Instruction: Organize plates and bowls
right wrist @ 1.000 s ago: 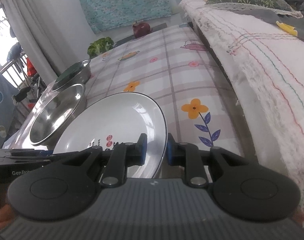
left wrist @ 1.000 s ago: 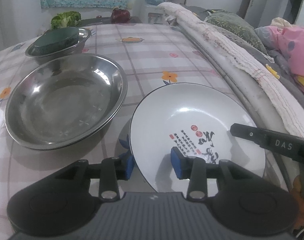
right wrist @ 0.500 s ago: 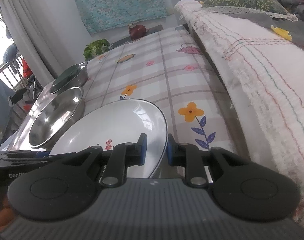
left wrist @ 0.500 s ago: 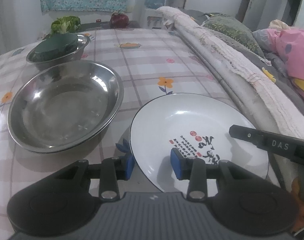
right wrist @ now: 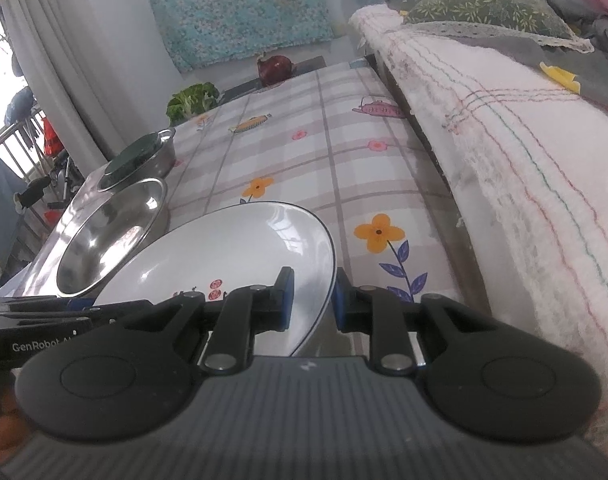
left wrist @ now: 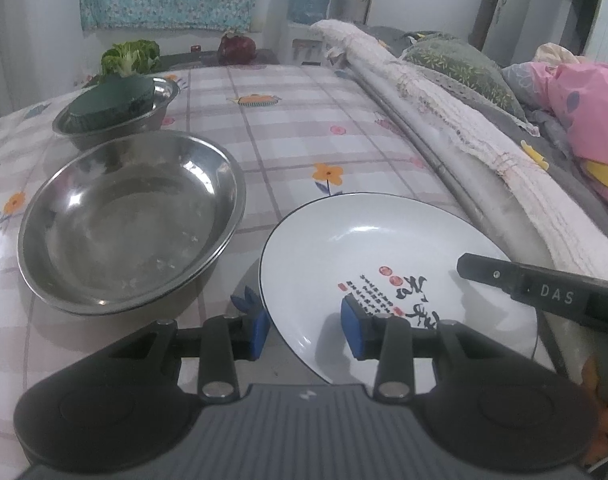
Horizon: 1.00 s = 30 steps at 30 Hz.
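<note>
A white plate [left wrist: 384,248] with red and black writing hangs just above the table, held at both sides. My left gripper [left wrist: 306,328] is shut on its left rim, one blue pad under the edge and one inside. My right gripper [right wrist: 312,300] is shut on the right rim of the plate [right wrist: 232,248]; its black finger [left wrist: 544,292] shows across the plate in the left wrist view. Just left of the plate stands a large empty steel bowl [left wrist: 124,224]. Behind it a smaller steel bowl [left wrist: 164,104] holds a dark green dish [left wrist: 112,100].
The table [left wrist: 304,120] has a checked, flowered cloth. A bed edge draped with a white blanket [left wrist: 464,128] runs along its right side, with pillows behind. A green lettuce [left wrist: 130,56] and a dark red round thing [left wrist: 236,46] sit at the far end.
Both grippers, with the plate between them, shifted slightly relative to the table a second ago, so the steel bowl sits a bit farther off. In the last half second hardly anything moved.
</note>
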Each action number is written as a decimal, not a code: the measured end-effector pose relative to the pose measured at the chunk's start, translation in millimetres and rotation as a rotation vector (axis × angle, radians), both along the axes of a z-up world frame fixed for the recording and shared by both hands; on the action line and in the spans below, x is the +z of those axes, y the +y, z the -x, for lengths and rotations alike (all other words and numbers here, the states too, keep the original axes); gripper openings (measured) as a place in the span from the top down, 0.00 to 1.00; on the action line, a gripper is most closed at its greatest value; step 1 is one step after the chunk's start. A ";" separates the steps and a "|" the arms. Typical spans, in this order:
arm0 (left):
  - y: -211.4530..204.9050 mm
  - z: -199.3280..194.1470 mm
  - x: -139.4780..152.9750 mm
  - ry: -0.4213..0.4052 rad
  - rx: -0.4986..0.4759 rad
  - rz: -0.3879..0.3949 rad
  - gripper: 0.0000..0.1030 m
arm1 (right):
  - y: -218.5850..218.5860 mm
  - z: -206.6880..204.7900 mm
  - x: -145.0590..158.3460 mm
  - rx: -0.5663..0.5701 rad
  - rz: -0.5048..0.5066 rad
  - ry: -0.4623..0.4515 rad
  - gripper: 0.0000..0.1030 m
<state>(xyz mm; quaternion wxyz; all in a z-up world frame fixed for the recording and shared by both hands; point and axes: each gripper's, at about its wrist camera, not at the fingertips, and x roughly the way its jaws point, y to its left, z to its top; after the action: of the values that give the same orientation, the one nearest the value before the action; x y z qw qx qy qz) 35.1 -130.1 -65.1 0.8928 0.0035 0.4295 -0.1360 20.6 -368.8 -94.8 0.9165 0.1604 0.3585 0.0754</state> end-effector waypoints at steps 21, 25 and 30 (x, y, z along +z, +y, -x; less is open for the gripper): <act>9.9 -13.9 -12.3 0.066 0.013 0.026 0.69 | -35.6 -16.9 -24.5 -0.018 -0.331 0.140 0.81; 9.3 -16.5 -12.9 0.066 0.018 0.028 0.68 | -43.1 -21.1 -30.0 -0.028 -0.413 0.171 0.80; 8.7 -17.6 -13.7 0.061 0.025 0.029 0.68 | -44.1 -20.0 -32.3 -0.029 -0.433 0.166 0.80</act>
<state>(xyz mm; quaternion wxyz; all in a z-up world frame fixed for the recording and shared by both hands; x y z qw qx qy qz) 52.7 -121.4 -78.9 0.8809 -0.0191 0.4544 -0.1313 40.6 -413.0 -127.1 0.8291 0.3641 0.4059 0.1238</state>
